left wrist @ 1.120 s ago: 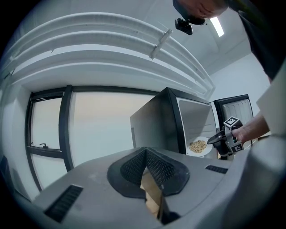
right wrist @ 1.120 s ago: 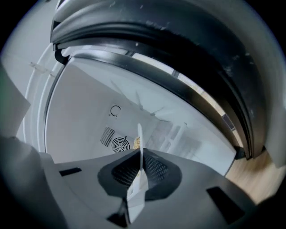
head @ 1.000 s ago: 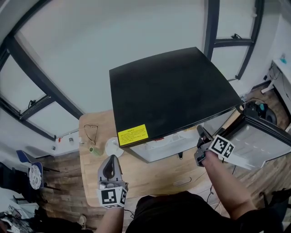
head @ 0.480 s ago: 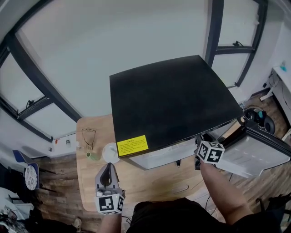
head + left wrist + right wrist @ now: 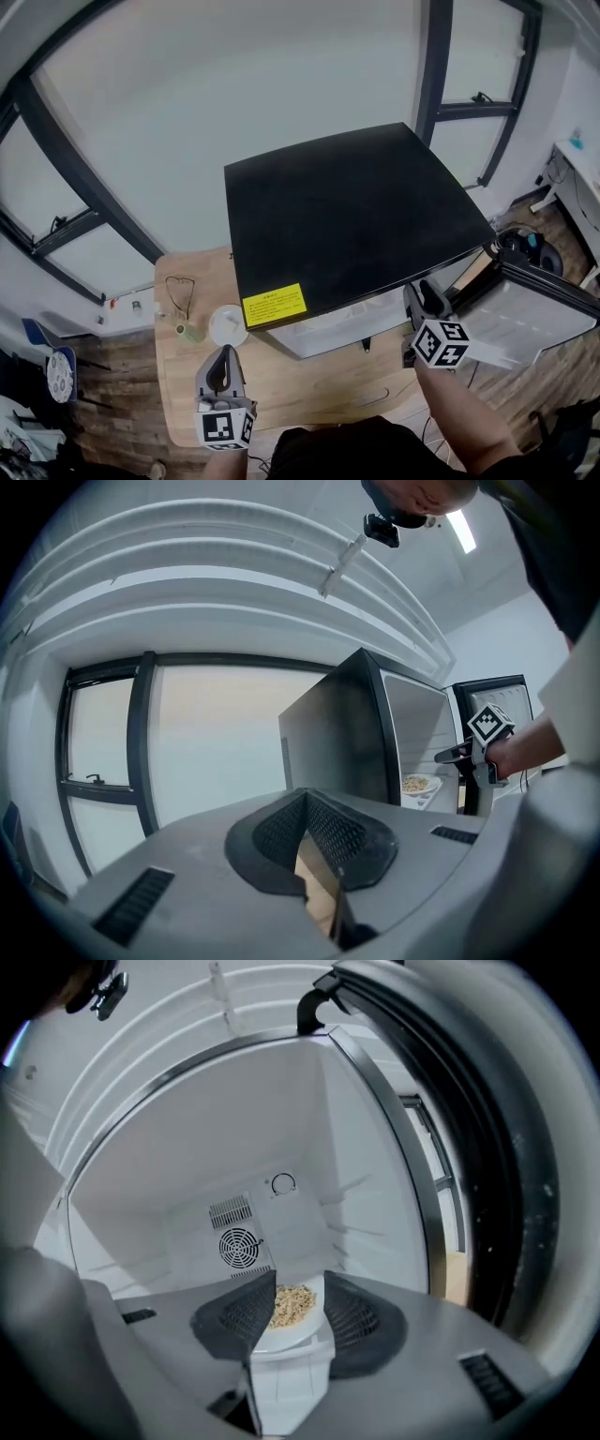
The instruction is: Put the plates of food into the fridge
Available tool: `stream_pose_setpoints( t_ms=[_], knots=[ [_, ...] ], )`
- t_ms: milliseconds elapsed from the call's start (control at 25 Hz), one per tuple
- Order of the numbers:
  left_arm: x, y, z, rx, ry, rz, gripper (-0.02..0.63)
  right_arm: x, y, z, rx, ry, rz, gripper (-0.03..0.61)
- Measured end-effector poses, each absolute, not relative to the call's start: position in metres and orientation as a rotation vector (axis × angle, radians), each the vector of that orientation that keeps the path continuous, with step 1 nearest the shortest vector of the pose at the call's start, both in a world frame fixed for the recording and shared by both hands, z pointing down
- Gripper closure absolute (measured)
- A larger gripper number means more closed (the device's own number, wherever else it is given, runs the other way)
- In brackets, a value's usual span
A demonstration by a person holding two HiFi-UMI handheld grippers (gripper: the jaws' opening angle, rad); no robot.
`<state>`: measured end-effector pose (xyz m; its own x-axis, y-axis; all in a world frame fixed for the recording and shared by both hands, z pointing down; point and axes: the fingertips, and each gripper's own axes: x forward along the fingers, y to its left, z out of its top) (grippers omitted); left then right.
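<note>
The black-topped fridge (image 5: pixel 347 216) stands on the wooden table (image 5: pixel 309 375) with its door (image 5: pixel 534 314) swung open to the right. A white plate of pale grains (image 5: pixel 286 1330) sits on a shelf inside; the same plate (image 5: pixel 417 783) shows in the left gripper view. My right gripper (image 5: pixel 422 292) is at the fridge mouth. Its jaws (image 5: pixel 292 1281) have just been opening and stand apart from the plate, which shows between them. My left gripper (image 5: pixel 223 349) hangs over the table's front, shut and empty (image 5: pixel 306 794). A second white dish (image 5: pixel 228 323) lies by the fridge's left corner.
Glasses (image 5: pixel 180 292) and a small green object (image 5: pixel 190 332) lie on the table's left part. A fan grille (image 5: pixel 237 1246) is on the fridge's back wall. Dark window frames run behind the table. A person's body is close to the front edge.
My right gripper has rolled, its marker cube now faces up, and it sits a little lower in the head view. The left gripper has stayed put.
</note>
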<state>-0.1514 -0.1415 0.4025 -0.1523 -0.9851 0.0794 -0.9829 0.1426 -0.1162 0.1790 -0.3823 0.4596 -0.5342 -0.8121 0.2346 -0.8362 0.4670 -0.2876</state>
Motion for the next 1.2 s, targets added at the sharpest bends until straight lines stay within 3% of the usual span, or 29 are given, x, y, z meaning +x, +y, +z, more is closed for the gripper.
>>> stream_pose_setpoints(
  t_ms=[480,1200],
  knots=[
    [-0.194,-0.061,0.380,-1.977,2.365,-0.193,0.611,0.126,-0.289,0.450,1.277,-2.752,0.584,0.416],
    [-0.316,0.179,0.425,-1.707,2.695,-0.165,0.611,-0.055,-0.056,0.540,0.704,-2.711,0.831,0.417]
  ],
)
